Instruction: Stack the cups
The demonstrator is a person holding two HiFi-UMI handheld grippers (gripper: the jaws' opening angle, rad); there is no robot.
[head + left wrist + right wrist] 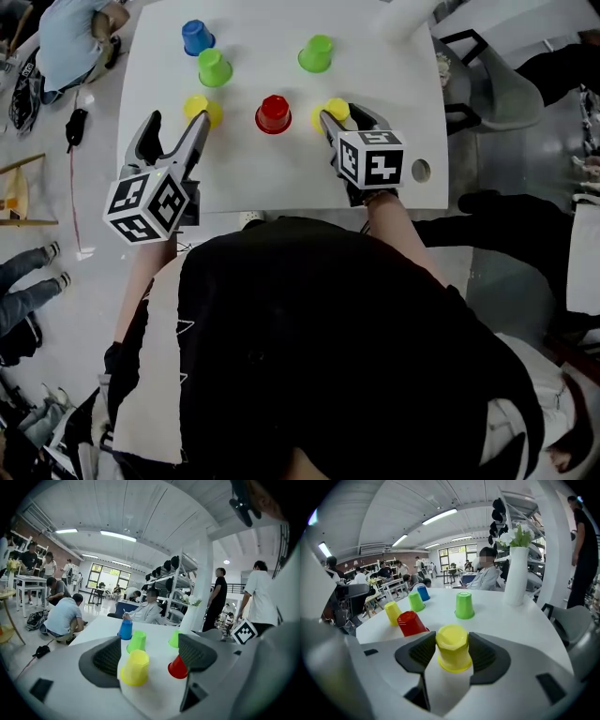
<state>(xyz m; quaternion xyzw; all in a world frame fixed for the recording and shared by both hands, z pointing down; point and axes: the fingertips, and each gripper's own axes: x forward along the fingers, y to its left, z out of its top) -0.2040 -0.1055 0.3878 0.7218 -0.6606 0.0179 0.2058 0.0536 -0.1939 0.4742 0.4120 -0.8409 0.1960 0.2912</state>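
Several upside-down cups stand on the white round table (253,178). My right gripper (343,116) (453,657) is shut on the right yellow cup (336,110) (453,648), with a pad against each side of it. The red cup (274,113) (410,623) stands just left of it. My left gripper (176,127) (151,654) is open at the table's left side, with the left yellow cup (202,107) (135,667) just ahead of its right finger. Farther back stand a green cup (214,67) (137,641), a blue cup (197,37) (125,629) and another green cup (317,53) (464,605).
A tall white vase (516,576) with flowers stands at the table's far right. A round hole (421,171) sits near the right front edge. A grey chair (502,89) is right of the table. A person (70,37) crouches at the far left, and others sit beyond.
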